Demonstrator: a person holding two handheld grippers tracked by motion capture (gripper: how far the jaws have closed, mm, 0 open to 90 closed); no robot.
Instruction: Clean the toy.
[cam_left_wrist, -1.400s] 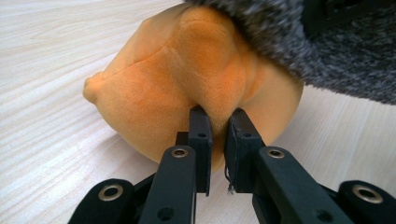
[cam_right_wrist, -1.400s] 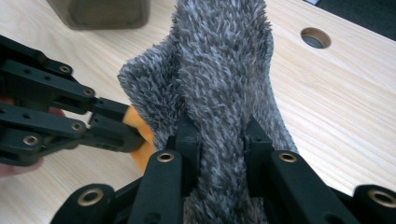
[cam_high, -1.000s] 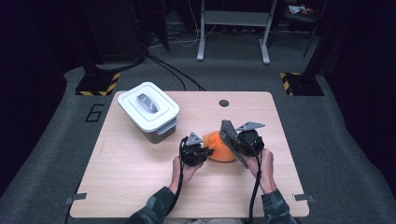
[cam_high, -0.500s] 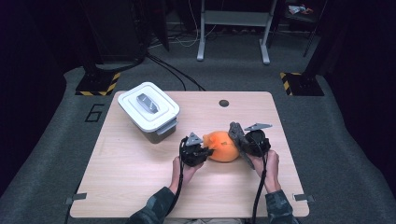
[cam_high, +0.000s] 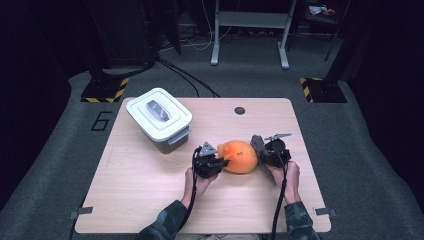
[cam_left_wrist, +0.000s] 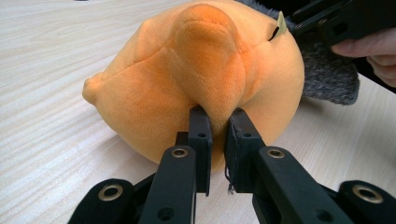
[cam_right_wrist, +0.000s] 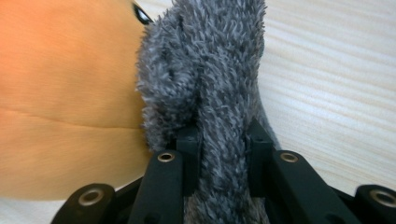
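Note:
An orange plush toy (cam_high: 239, 156) lies on the wooden table (cam_high: 150, 190), right of the middle. My left gripper (cam_high: 221, 163) is at its left side, shut on a rounded orange nub (cam_left_wrist: 208, 56) of the plush; the pads (cam_left_wrist: 201, 130) pinch the fabric. My right gripper (cam_high: 261, 151) is at the toy's right side, shut on a grey furry flap (cam_right_wrist: 210, 70) attached to the orange body (cam_right_wrist: 60, 93). In the left gripper view the grey flap (cam_left_wrist: 327, 79) and the other hand (cam_left_wrist: 369, 51) show behind the plush.
A white lidded box (cam_high: 159, 117) with a grey handle stands at the back left of the table. A small dark hole (cam_high: 240, 110) is near the far edge. Grey carpet and dark stands surround the table.
My right gripper has come down and to the right with the grey flap, from above the plush to its right side. The left gripper has stayed put.

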